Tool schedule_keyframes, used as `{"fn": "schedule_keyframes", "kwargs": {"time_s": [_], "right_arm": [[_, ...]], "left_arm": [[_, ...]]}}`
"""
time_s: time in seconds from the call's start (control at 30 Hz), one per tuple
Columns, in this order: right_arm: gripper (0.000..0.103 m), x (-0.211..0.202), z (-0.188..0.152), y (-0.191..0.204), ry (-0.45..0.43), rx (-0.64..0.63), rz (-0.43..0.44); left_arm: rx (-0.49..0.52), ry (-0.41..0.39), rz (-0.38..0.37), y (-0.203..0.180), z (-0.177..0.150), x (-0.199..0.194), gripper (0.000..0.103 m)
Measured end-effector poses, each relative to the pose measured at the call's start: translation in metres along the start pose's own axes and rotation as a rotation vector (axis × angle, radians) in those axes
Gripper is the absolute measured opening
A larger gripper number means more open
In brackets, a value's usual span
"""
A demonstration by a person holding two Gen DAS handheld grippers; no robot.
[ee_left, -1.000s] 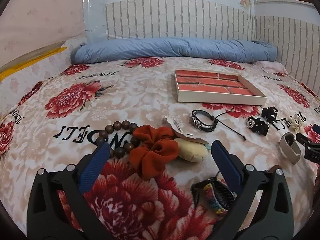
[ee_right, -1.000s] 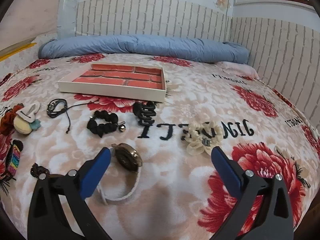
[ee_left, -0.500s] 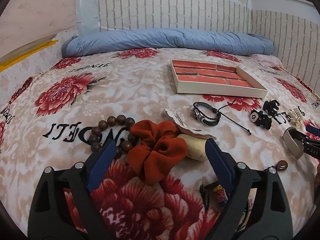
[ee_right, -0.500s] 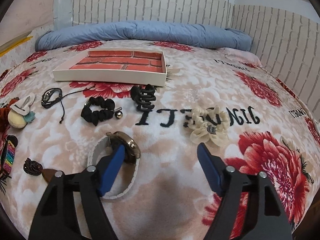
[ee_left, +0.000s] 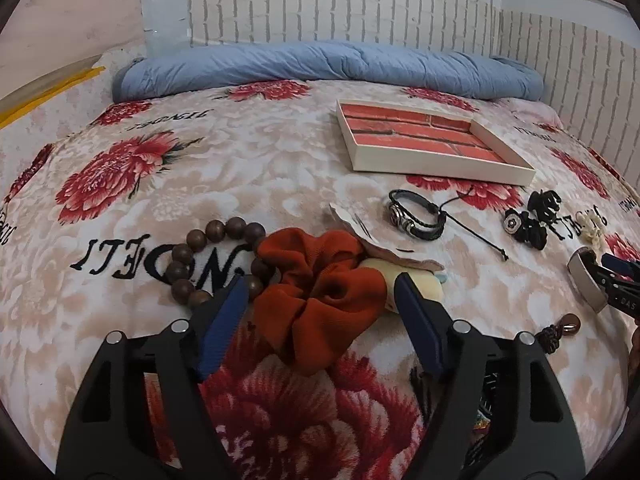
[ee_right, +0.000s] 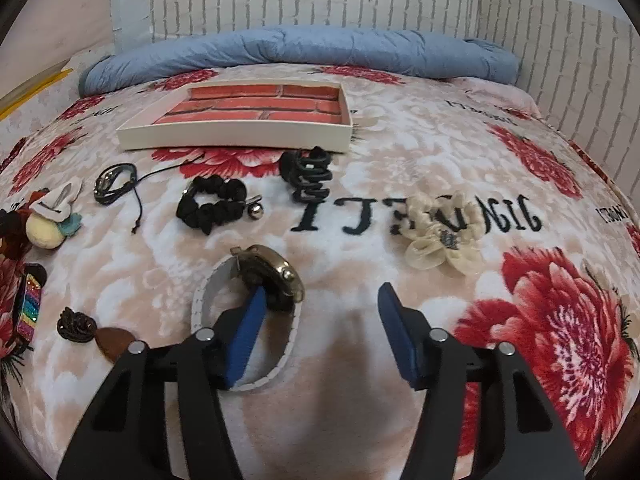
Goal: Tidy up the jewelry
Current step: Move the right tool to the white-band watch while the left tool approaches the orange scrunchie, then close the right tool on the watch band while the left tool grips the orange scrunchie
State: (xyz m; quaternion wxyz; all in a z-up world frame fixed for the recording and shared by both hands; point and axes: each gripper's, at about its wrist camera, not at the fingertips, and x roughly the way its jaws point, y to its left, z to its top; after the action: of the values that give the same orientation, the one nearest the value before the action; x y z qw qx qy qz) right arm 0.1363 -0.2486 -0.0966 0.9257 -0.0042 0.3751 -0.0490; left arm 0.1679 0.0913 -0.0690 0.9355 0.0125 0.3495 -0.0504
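My left gripper [ee_left: 320, 296] is open, its blue fingers on either side of a rust-orange scrunchie [ee_left: 320, 284] lying on the floral blanket. A brown bead bracelet [ee_left: 212, 252] lies just left of it. My right gripper [ee_right: 320, 304] is open; its left finger sits inside the loop of a white-strapped gold watch [ee_right: 272, 272], the watch case between the fingers. The cream tray with a red brick-print floor [ee_right: 236, 136] stands further back, also in the left wrist view [ee_left: 440, 160].
On the blanket lie a black leather bracelet [ee_right: 114, 182], a black scrunchie with bell [ee_right: 214, 204], a black claw clip [ee_right: 308, 176], a cream fabric flower [ee_right: 444, 236], a rainbow band [ee_right: 30, 300] and a brown pendant [ee_right: 112, 342]. A blue duvet roll [ee_right: 300, 52] lines the wall.
Both grippers moved forward and down. The left now brackets the orange scrunchie. The right narrowed and its left finger entered the watch strap loop.
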Motion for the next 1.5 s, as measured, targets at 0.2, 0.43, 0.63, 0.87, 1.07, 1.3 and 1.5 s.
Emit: {"fn": "schedule_keyframes", "kwargs": {"time_s": [0.2, 0.43, 0.63, 0.87, 1.07, 1.3, 1.5], "right_arm": [[0.043, 0.003, 0.0, 0.004, 0.018, -0.01, 0.039], [0.026, 0.009, 0.003, 0.009, 0.043, -0.023, 0.086], [0.025, 0.012, 0.006, 0.013, 0.061, -0.037, 0.096], [0.025, 0.015, 0.009, 0.013, 0.062, -0.048, 0.105], [0.025, 0.018, 0.013, 0.011, 0.058, -0.057, 0.124], [0.017, 0.016, 0.022, 0.009, 0.026, -0.074, 0.134], [0.016, 0.02, 0.029, 0.005, 0.012, -0.073, 0.151]], "left_arm": [[0.002, 0.042, -0.016, 0.0, -0.001, 0.01, 0.057], [-0.002, 0.067, -0.03, 0.001, -0.002, 0.017, 0.051], [0.001, 0.077, -0.038, 0.0, -0.003, 0.02, 0.036], [-0.009, 0.081, -0.034, 0.001, -0.003, 0.022, 0.019], [-0.017, 0.065, -0.023, 0.003, -0.002, 0.018, 0.012], [-0.024, 0.041, -0.004, 0.002, 0.006, 0.011, 0.01], [-0.008, 0.0, 0.017, -0.005, 0.022, 0.005, 0.01]]}}
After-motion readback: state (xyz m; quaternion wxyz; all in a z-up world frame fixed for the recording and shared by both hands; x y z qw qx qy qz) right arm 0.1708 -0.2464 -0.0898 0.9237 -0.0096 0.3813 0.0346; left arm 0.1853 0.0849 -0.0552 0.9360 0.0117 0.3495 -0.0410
